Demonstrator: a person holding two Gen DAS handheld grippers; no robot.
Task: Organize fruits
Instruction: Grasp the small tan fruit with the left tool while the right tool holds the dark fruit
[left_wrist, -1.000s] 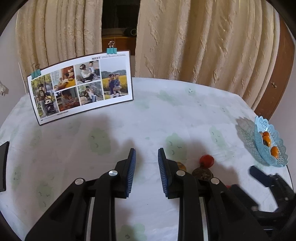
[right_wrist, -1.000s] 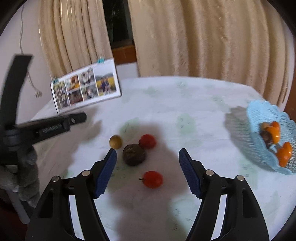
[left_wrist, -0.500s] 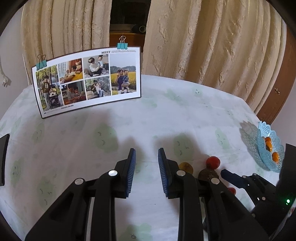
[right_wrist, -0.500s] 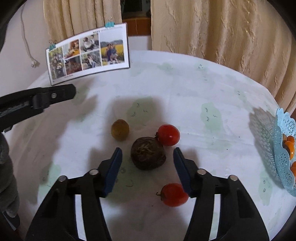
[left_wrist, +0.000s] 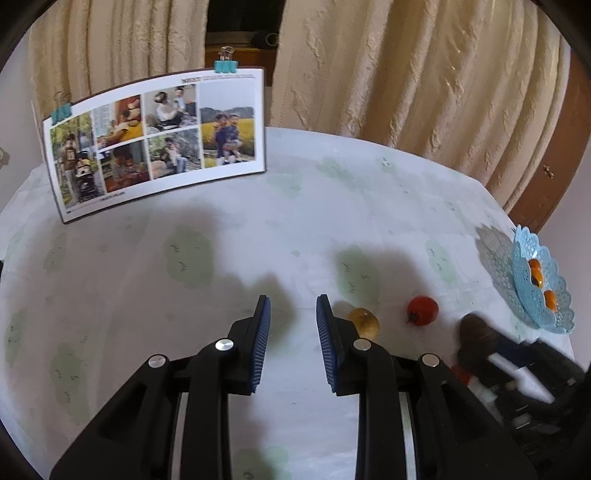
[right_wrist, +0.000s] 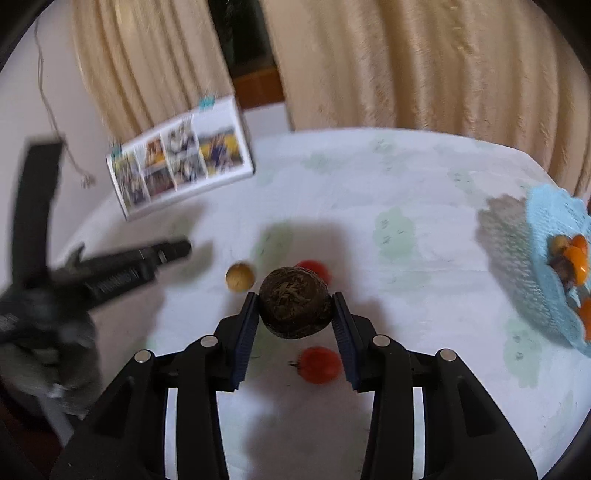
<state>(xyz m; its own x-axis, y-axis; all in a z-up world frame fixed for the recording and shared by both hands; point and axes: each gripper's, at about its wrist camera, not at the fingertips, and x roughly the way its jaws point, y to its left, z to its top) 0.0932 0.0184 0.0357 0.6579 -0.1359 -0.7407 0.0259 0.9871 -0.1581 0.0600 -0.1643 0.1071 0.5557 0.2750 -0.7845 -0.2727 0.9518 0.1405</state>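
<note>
- The right gripper (right_wrist: 294, 308) is closing its jaws on a dark brown round fruit (right_wrist: 293, 302), which sits between the blue pads with both pads touching its sides.
- Just below that fruit, between the right gripper's fingers, a red tomato (right_wrist: 318, 364) lies on the tabletop (right_wrist: 424, 288).
- A second red tomato (right_wrist: 314, 267) peeks out right behind the held fruit, and a small yellow-brown fruit (right_wrist: 240, 277) lies just to the left of the gripper's left fingertip.
- Far to the right of the gripper stands a light blue lace basket (right_wrist: 546, 258) with orange fruits inside.
- The left gripper (left_wrist: 292, 308) is clenched with nothing between its pads, hanging above bare tabletop; the yellow-brown fruit lies just beside its right finger.
- Beyond it, to the left, stands a photo card (left_wrist: 155, 140).
</note>
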